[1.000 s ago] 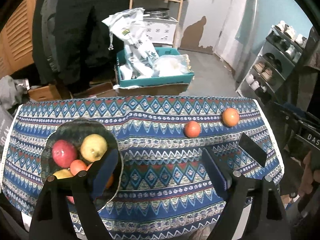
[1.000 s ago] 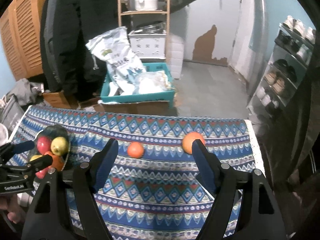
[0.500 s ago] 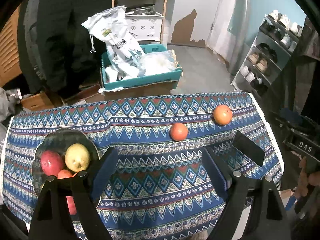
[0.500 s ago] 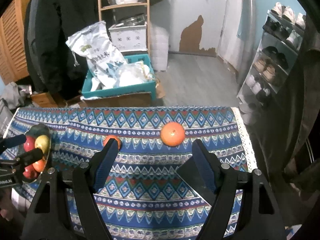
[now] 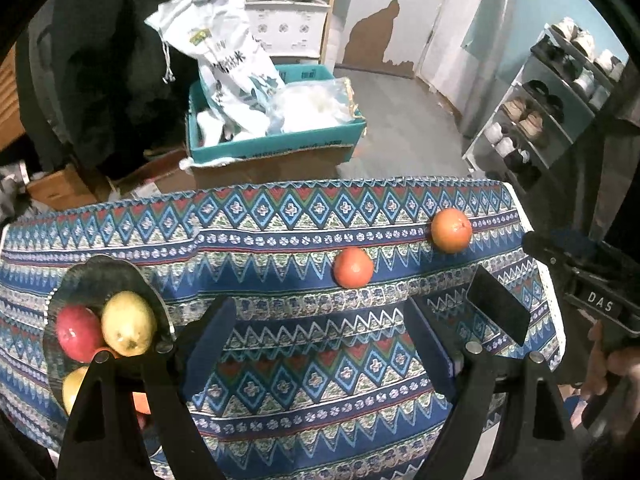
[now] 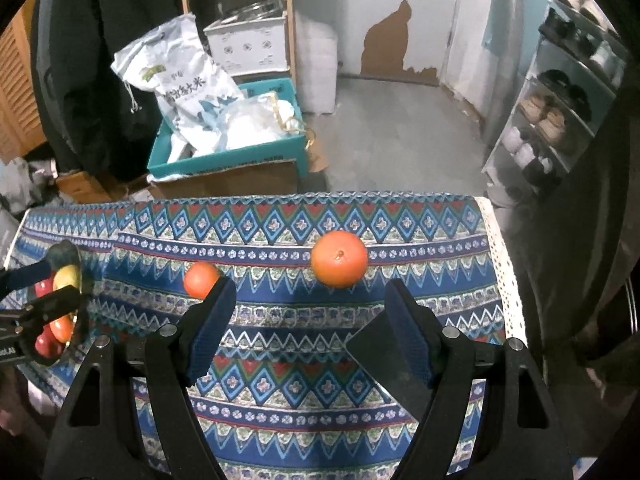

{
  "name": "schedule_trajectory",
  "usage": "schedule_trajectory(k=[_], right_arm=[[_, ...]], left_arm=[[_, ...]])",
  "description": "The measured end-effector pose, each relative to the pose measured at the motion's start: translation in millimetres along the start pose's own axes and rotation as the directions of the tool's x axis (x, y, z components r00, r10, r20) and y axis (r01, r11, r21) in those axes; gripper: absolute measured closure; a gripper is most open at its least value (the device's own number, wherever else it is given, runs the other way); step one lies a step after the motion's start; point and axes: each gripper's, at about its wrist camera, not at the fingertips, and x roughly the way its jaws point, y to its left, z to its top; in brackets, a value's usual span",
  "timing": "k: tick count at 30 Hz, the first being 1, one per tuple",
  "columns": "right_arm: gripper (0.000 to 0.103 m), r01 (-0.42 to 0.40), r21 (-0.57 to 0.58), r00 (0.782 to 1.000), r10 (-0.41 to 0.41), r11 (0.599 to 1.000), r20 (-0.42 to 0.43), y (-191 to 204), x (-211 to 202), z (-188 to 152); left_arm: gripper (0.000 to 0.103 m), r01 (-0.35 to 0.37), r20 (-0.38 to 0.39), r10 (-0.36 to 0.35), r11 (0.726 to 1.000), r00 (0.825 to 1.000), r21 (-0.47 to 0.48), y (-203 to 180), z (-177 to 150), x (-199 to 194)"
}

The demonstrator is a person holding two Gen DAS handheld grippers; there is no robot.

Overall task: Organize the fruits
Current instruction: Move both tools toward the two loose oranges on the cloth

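Blue-padded, the right gripper (image 6: 308, 312) stands parted with nothing between its pads, poised above the patterned tablecloth (image 6: 304, 380). Just beyond its tips lies the large orange (image 6: 339, 258); the smaller orange (image 6: 201, 278) sits beside its left pad. Off to the left, the left gripper (image 5: 316, 332) is spread wide and empty too. Beside its left pad is the dark bowl (image 5: 96, 276) holding a red apple (image 5: 76, 338) and a yellow fruit (image 5: 128, 323).

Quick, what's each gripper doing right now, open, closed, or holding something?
Left gripper: open, holding nothing.
Right gripper: open, holding nothing.
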Motion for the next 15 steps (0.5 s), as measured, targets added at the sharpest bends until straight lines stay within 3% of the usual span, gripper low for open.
schedule_trajectory(k=[15], right_arm=[[0.027,-0.007,-0.032,0.994,0.003,0.999,-0.106,-16.1,49.9,33.0]], left_arm=[[0.016,0.028,-0.072,-0.030,0.999,0.997,-0.034,-6.4,21.5,53.8]])
